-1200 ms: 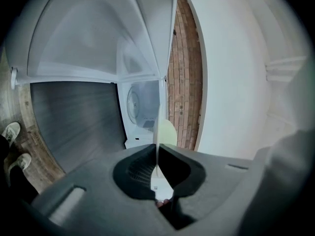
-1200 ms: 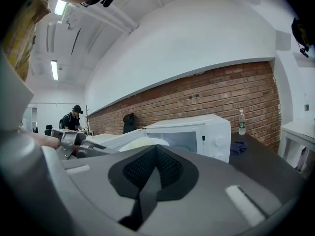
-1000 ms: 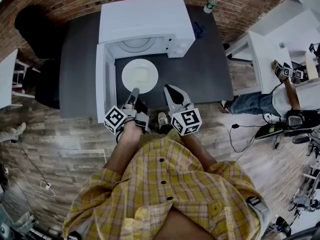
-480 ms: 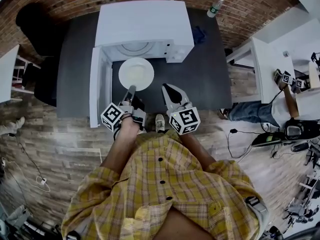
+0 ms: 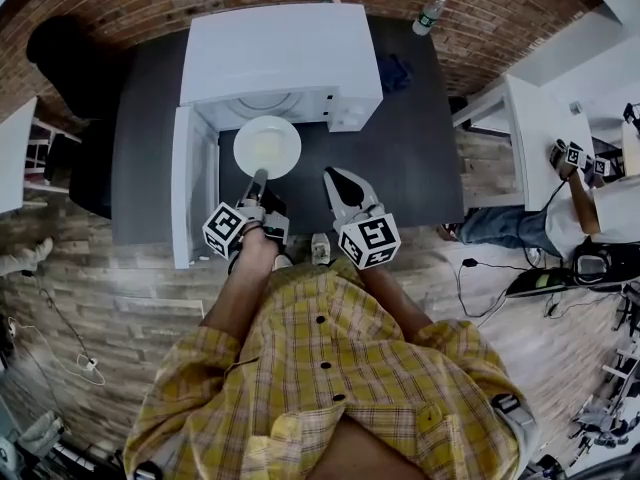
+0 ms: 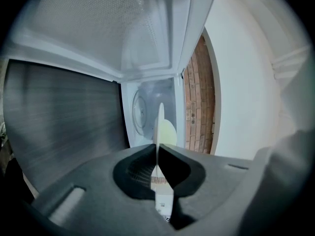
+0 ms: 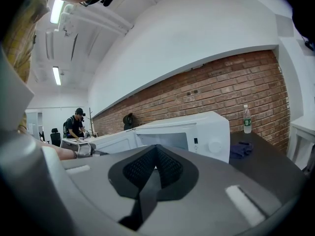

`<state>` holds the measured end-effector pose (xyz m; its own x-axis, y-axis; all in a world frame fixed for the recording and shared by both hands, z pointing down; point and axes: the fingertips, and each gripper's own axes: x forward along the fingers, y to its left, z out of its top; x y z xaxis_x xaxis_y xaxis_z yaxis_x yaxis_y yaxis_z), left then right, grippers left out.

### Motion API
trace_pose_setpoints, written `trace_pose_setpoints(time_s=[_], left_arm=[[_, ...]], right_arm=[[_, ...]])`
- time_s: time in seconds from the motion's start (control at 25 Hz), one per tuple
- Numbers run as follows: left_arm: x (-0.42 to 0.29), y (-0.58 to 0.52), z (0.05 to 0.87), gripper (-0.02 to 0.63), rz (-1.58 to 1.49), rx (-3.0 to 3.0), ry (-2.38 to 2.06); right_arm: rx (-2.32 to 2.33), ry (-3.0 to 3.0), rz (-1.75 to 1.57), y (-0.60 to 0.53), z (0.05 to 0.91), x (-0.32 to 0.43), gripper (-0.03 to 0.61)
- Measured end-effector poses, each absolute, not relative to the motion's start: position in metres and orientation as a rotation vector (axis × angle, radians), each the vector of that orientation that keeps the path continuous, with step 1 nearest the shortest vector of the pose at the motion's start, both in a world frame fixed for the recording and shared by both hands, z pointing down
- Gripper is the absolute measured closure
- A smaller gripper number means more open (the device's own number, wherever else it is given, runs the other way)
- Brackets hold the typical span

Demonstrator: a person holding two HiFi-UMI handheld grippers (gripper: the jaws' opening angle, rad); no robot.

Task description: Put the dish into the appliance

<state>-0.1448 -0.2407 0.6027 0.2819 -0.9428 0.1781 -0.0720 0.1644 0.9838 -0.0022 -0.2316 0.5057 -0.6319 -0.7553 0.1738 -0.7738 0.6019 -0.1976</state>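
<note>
A white round plate (image 5: 267, 146) with a pale yellow centre hangs just in front of the open white microwave (image 5: 280, 63). My left gripper (image 5: 259, 177) is shut on the plate's near rim. In the left gripper view the plate (image 6: 160, 127) stands edge-on between the jaws, in front of the oven cavity with its glass turntable (image 6: 139, 113). The microwave door (image 5: 193, 186) is swung open to the left. My right gripper (image 5: 336, 181) is shut with nothing in it, held to the right of the plate, and looks toward the microwave's front (image 7: 183, 134).
The microwave stands on a dark table (image 5: 420, 138) against a brick wall. A dark blue cloth (image 5: 395, 68) and a water bottle (image 5: 427, 10) lie at the table's back right. A white side table (image 5: 530, 128) and a seated person (image 5: 560, 193) are to the right.
My left gripper has carried the plate forward, closer to the microwave opening. The right gripper has stayed beside it, shut.
</note>
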Motion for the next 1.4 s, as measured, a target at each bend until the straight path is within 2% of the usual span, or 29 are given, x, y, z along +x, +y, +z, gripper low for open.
trace_pose_setpoints(time_s=[1.4], left_arm=[[-0.169, -0.358, 0.693, 0.600, -0.897, 1.107, -1.192]], right_arm=[[1.361, -2.699, 0.389, -0.271, 0.515, 0.010, 0.575]])
